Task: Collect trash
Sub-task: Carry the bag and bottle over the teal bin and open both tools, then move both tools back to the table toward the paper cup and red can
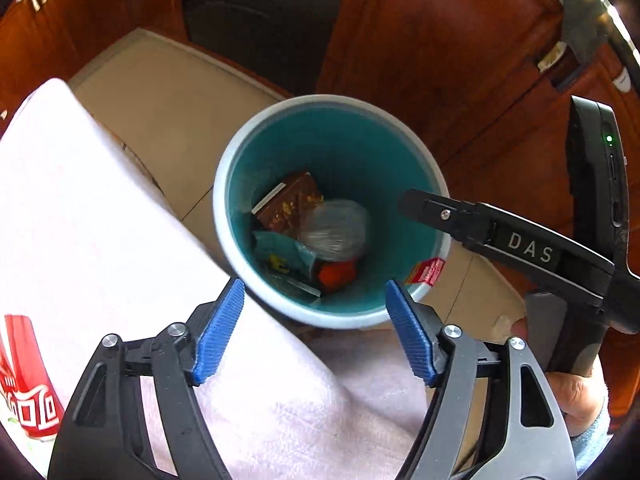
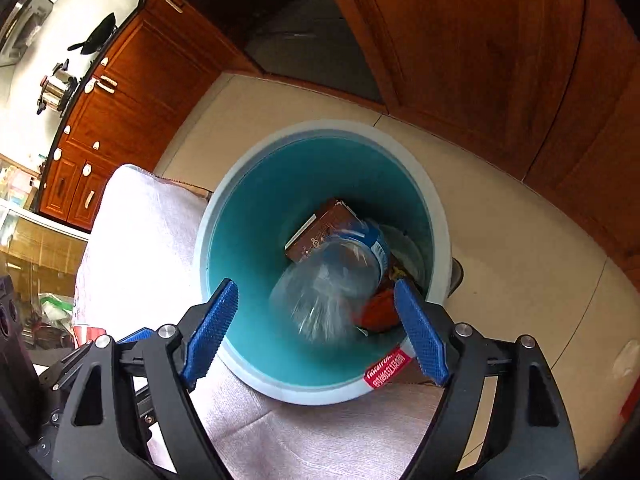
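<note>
A teal trash bin with a pale rim [image 1: 332, 101] stands on the floor beside the cloth-covered table. Inside it lie a brown box [image 1: 290, 200], a clear plastic bottle [image 1: 336, 228], a teal wrapper [image 1: 280, 250] and something orange [image 1: 336, 274]. My left gripper [image 1: 316, 328] is open above the bin's near rim with nothing between its blue pads. My right gripper [image 2: 316, 332] is also open over the bin [image 2: 320, 128]. The blurred clear bottle [image 2: 328, 288] is loose inside the bin below its fingers. A red can [image 1: 28, 380] stands on the cloth at the left.
A white cloth [image 1: 100, 220] covers the table edge next to the bin. Wooden cabinets [image 2: 480, 40] surround the beige tiled floor [image 2: 520, 260]. A red label [image 2: 386, 368] sticks to the bin's rim. A person's hand [image 1: 576, 396] holds the right gripper's handle.
</note>
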{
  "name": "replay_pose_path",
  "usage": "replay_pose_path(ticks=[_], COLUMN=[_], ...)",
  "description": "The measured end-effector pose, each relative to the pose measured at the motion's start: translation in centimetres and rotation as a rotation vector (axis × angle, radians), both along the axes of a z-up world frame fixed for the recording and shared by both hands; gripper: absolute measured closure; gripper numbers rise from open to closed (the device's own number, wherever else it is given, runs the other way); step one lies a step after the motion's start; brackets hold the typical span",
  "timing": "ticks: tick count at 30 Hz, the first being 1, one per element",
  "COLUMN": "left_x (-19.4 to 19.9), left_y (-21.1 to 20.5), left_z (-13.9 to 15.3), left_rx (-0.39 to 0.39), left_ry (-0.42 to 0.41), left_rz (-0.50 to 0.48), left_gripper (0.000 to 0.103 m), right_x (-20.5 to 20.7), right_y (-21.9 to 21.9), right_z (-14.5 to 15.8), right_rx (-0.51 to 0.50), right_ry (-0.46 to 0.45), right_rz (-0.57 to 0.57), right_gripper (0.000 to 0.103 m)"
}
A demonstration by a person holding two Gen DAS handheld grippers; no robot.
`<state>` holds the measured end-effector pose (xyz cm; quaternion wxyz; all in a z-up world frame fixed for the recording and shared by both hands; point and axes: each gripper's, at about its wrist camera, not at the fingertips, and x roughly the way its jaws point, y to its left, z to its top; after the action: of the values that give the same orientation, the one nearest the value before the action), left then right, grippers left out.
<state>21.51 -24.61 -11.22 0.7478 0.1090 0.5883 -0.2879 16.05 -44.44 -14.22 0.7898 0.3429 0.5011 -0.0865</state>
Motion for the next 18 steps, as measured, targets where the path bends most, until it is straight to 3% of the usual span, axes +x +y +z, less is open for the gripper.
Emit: replay_pose_path(ticks=[8, 18], left_x=[-1.7, -3.8], left_y=[1.3, 0.5], left_z=[2.3, 4.3], left_rx=[-0.024, -0.047], left_ry=[-0.033, -0.062], left_rz=[0.000, 0.023], left_gripper=[0.008, 0.006], right_x=[-1.1, -2.6], right_y=[0.8, 3.0], right_z=[1.4, 3.3], right_rx=[-0.020, -0.045], right_ry=[0.016, 0.011], right_rz=[0.000, 0.037], right_gripper=[0.015, 0.015])
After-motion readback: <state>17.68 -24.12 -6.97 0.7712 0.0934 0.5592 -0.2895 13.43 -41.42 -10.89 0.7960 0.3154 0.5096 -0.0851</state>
